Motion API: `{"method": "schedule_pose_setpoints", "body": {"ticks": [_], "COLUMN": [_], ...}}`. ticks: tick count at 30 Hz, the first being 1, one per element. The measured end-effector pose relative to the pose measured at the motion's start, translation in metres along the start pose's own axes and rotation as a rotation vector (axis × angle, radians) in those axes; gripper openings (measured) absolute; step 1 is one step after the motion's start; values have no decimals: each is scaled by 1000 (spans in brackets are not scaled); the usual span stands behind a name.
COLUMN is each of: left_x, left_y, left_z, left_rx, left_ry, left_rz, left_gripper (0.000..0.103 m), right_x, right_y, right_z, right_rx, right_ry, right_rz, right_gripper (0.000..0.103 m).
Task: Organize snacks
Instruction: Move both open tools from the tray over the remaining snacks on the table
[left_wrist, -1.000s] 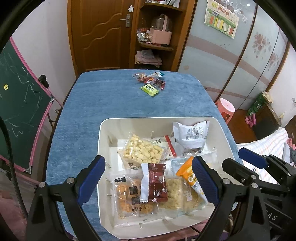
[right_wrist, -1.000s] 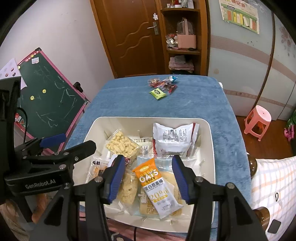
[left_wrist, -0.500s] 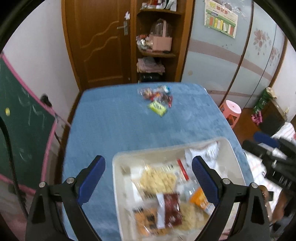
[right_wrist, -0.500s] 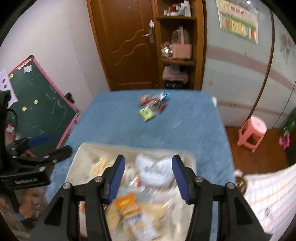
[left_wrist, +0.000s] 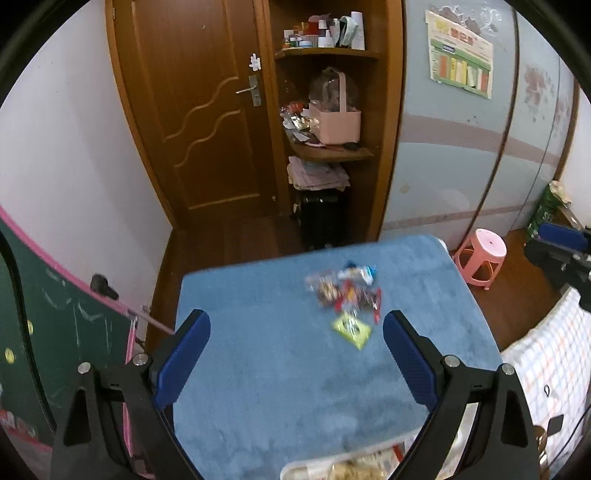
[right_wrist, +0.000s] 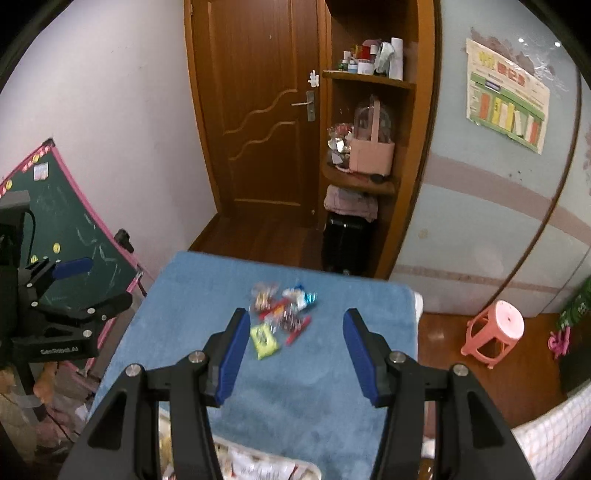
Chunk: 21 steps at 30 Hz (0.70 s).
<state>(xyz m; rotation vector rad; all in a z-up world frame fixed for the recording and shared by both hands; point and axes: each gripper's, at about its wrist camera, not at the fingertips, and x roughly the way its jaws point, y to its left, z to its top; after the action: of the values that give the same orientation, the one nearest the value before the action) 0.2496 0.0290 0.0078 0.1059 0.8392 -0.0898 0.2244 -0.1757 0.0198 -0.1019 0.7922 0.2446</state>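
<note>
Loose snack packets (left_wrist: 343, 297) are lying in a small heap near the far edge of the table, toward its middle; blur is hiding most detail. A yellow-green square packet (right_wrist: 263, 340) is sitting at the near side of the heap, with red, clear and blue-white crinkly wrappers behind it. The white tray (left_wrist: 295, 470) is showing only at the near edge, already holding several packets, so sorting appears partly done: the far heap is what is left.

The left gripper (left_wrist: 295, 360) is hanging above the table with jaws wide apart and nothing between them. The right gripper (right_wrist: 291, 354) is standing moderately open, also empty, framing the heap from above and well clear of it.

The table (left_wrist: 258, 369) is wearing a blue, plush, towel-like cover with rounded corners. The gripper pads are blue and ribbed on black arms.
</note>
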Motion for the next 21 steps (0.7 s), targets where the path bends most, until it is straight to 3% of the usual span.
{"method": "schedule_pose_setpoints", "body": {"ticks": [5,8,11,15,21], "left_x": [39,76,118,190,272], "left_y": [-1,0,0,-2,-22], "left_z": [51,72,82,74,39], "left_rx": [19,1,-3,-12,83], "left_ry": [16,55,84,186,318], "left_rz": [13,-29,-14,-54,-21], "left_gripper": [94,94,94,94,94], "right_x": [37,70,119,185,273], "right_y": [-22,-32,-38,-39,-26], "right_z": [51,67,74,63,16], "right_rx": [0,-9,-37,-68,-132], "right_ry": [-1,21,65,149,309], "right_rz": [-9,-1,-5,33,126], "right_gripper": [53,53,53,53,53]}}
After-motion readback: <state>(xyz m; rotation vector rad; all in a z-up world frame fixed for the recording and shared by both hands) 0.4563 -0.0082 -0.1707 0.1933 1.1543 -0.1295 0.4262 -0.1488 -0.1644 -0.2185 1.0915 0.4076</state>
